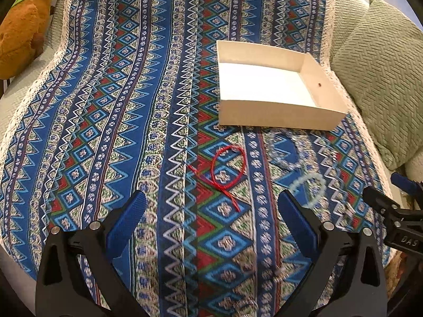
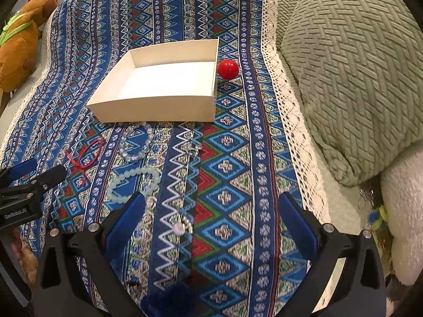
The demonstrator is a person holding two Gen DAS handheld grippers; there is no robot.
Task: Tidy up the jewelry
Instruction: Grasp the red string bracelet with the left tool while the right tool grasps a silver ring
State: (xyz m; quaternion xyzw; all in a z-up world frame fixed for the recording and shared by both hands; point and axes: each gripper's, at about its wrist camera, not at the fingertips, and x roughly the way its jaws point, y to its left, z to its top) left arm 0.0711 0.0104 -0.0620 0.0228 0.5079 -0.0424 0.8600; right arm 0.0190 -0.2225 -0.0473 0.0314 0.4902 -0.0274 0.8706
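An empty white box (image 1: 277, 116) (image 2: 158, 105) lies on the patterned cloth. In front of it lie a red cord bracelet (image 1: 228, 169) (image 2: 87, 155), a clear bead bracelet (image 1: 286, 153) (image 2: 137, 145), a pale green bead bracelet (image 1: 309, 187) (image 2: 132, 182) and a thin chain with a white pearl (image 2: 178, 229). My left gripper (image 1: 211, 206) is open and empty, just short of the red cord. My right gripper (image 2: 211, 206) is open and empty above the chain; it shows at the right edge of the left wrist view (image 1: 391, 206).
A red ball (image 2: 228, 69) rests against the box's right side. A brown plush toy (image 1: 21, 26) (image 2: 18, 42) lies at the far left. A green textured cushion (image 1: 380, 79) (image 2: 357, 79) borders the cloth on the right. A blue tassel (image 2: 169, 301) lies near me.
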